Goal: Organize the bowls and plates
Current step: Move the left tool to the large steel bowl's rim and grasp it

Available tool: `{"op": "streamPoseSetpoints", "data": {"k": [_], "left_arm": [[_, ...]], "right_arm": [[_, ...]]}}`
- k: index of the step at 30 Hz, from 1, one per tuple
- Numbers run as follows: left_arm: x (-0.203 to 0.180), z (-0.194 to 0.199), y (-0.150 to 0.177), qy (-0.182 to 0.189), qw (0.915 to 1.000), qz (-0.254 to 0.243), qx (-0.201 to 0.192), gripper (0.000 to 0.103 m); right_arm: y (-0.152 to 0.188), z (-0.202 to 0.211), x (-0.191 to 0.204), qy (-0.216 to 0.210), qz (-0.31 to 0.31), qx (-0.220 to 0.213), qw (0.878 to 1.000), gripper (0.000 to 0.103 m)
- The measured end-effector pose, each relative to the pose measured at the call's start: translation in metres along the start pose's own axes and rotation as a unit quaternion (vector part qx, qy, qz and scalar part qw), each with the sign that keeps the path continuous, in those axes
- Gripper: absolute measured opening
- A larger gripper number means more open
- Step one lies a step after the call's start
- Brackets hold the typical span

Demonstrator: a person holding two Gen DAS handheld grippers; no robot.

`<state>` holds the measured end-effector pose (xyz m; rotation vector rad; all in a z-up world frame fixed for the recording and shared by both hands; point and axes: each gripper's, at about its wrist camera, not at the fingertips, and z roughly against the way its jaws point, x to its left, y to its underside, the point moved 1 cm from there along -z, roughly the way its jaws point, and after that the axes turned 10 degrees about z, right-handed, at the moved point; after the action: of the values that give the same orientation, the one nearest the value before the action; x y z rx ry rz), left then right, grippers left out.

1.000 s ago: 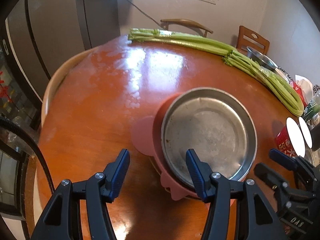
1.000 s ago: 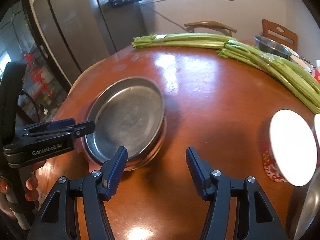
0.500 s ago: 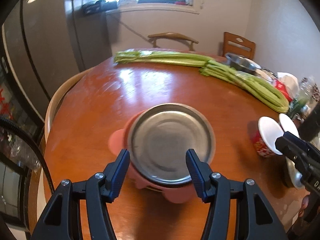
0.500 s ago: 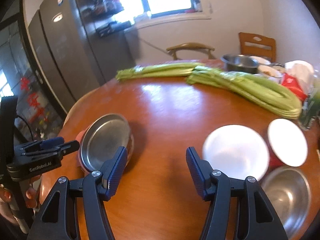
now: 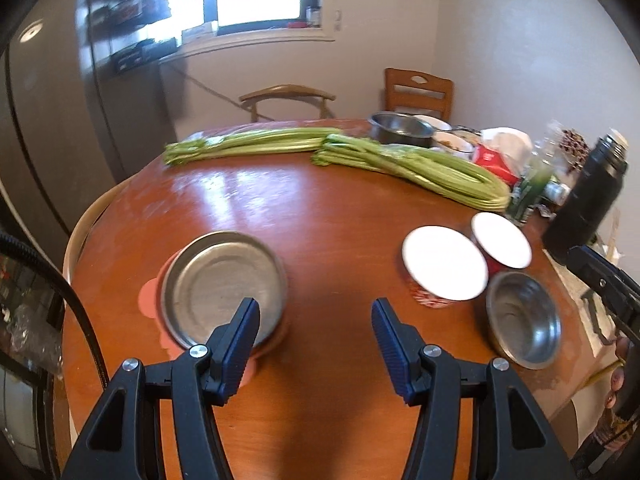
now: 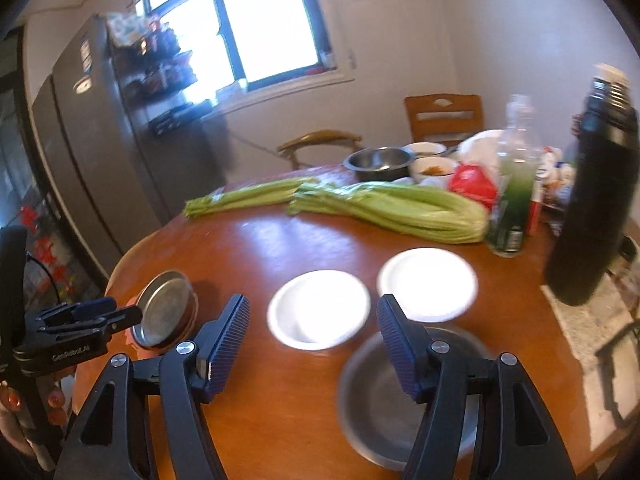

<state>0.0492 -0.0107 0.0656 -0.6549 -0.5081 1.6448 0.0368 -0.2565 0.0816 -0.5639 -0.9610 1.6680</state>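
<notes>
Round wooden desk (image 5: 320, 216), carrying celery along the far edge and the dishes near the front.

Steel plate (image 5: 222, 286) stacked on a pink plate (image 5: 148, 300) at the left front: likely done, best left alone.

At the right front, 2 white-lined bowls (image 6: 318, 310) (image 6: 428, 284) side by side, touching or nearly so; just in front of them, a steel bowl (image 6: 380, 400) at the desk's near edge.

Likely step: nesting those 3 bowls. Best to take 1 bowl by the rim, lift straight up, lower squarely into its neighbour, and keep clear of the tall black flask (image 6: 592, 208) standing close on the right.

Left claw (image 5: 316, 334) partly open, holding nothing, above bare desk beside the steel plate.

Right claw (image 6: 314, 340) opening, nothing between the jaws, 1 finger over the steel bowl. Worth centring over 1 rim before closing.
</notes>
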Motion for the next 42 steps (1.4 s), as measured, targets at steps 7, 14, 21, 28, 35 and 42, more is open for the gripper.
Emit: {"op": "streamPoseSetpoints", "data": {"k": [7, 14, 21, 28, 35, 42], "left_arm": [[-0.036, 0.006, 0.007, 0.017, 0.9995, -0.026, -0.003, 0.058], [-0.064, -0.001, 0.016, 0.031, 0.9980, -0.055, 0.004, 0.058], [-0.082, -0.010, 0.023, 0.045, 0.9964, -0.071, 0.011, 0.058], [-0.100, -0.026, 0.037, 0.063, 0.9936, -0.087, 0.033, 0.058], [-0.119, -0.049, 0.050, 0.083, 0.9902, -0.097, 0.057, 0.058], [-0.146, -0.075, 0.057, 0.096, 0.9861, -0.109, 0.081, 0.058]], "right_arm": [[0.013, 0.026, -0.033, 0.033, -0.023, -0.007, 0.999, 0.068], [0.030, 0.036, -0.047, 0.054, -0.034, 0.003, 0.998, 0.068], [0.043, 0.036, -0.056, 0.072, -0.042, 0.019, 0.996, 0.068], [0.058, 0.024, -0.071, 0.083, -0.056, 0.048, 0.994, 0.068], [0.074, 0.001, -0.084, 0.084, -0.069, 0.076, 0.991, 0.068], [0.084, -0.025, -0.093, 0.087, -0.051, 0.106, 0.989, 0.068]]}}
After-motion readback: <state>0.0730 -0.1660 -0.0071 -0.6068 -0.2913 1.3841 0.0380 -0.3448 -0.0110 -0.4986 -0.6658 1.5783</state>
